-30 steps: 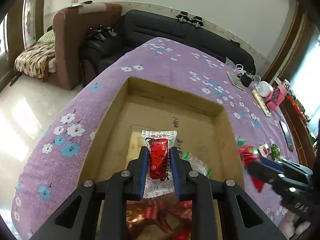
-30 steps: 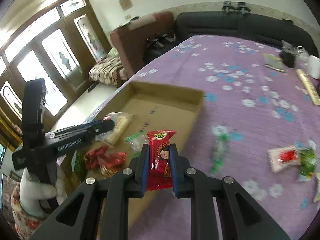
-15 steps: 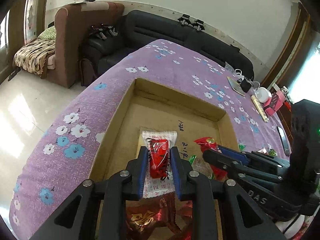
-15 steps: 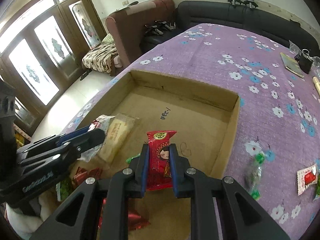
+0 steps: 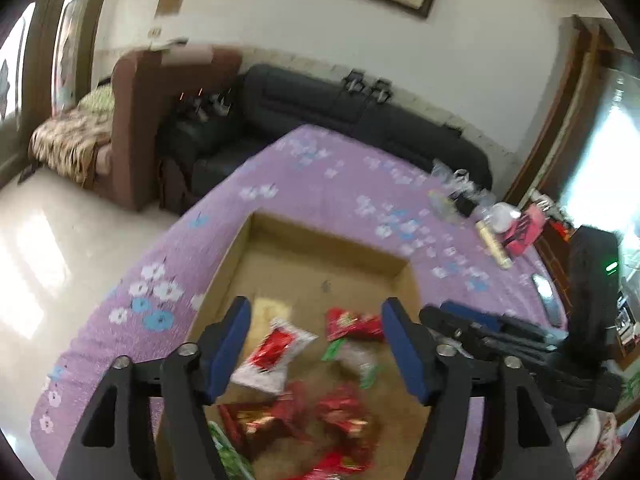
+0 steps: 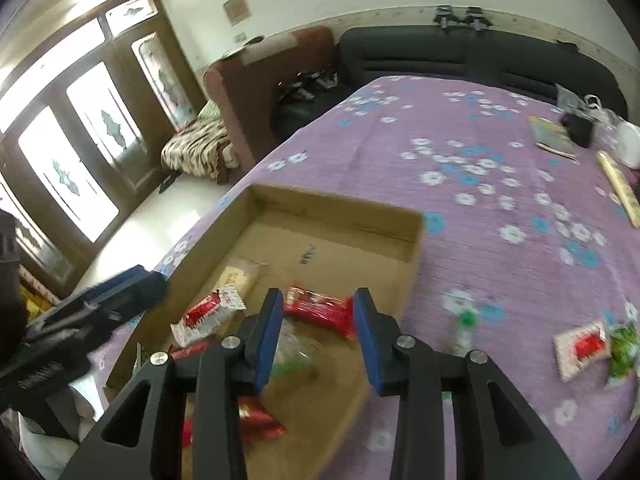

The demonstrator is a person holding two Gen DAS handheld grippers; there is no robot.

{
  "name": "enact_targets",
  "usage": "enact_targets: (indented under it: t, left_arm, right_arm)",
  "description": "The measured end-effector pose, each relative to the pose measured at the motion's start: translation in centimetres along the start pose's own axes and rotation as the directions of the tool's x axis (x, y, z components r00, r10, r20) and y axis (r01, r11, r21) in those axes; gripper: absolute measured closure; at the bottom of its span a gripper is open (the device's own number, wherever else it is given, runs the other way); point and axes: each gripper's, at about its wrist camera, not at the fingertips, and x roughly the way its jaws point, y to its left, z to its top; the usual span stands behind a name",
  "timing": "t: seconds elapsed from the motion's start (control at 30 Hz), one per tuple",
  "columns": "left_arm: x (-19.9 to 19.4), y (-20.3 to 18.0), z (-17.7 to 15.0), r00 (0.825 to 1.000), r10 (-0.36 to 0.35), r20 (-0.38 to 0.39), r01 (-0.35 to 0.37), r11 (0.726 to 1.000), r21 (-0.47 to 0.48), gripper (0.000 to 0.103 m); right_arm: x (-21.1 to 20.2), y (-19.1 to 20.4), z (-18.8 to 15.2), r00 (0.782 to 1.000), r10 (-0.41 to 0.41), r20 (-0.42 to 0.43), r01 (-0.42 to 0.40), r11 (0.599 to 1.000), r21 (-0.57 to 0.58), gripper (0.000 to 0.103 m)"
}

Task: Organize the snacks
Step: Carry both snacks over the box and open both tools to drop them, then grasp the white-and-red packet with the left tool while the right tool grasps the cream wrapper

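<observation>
Cardboard box (image 6: 336, 208) on the purple floral tablecloth (image 6: 500, 152), seen from both wrist cameras. At left, the left gripper (image 5: 316, 344) hangs over the box with its jaws spread wide and empty; the white-and-red packet (image 5: 272, 356) lies on the box floor beneath it. Just right of that packet lies the red packet (image 6: 320, 310), under the right gripper (image 6: 320, 338), whose jaws are likewise parted and hold nothing. Further right, outside the box, loose snacks (image 6: 584, 348) rest on the cloth near the right edge, not yet collected. Risk: the two grippers sit close together above the box, so a careless swing toward the loose snacks could knock one tool against the other or clip the right box wall (image 6: 404, 276) and shift the box.
</observation>
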Motion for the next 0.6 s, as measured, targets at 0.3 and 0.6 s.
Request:
enact_targets:
  t: [0.3, 0.6]
  left_arm:
    - [-6.4, -7.0, 0.9, 0.935, -0.323, 0.145, 0.322, 0.946, 0.029, 0.001]
    - [1.6, -13.1, -2.2, 0.913, -0.383, -0.14, 0.391, 0.92, 0.038, 0.001]
  right_arm:
    - [-11.0, -11.6, -2.6, 0.98, -0.15, 0.128, 0.125, 0.975, 0.184, 0.061]
    - [-15.8, -24.0, -8.0, 0.951, -0.299, 0.071, 0.251, 0.889, 0.383, 0.061]
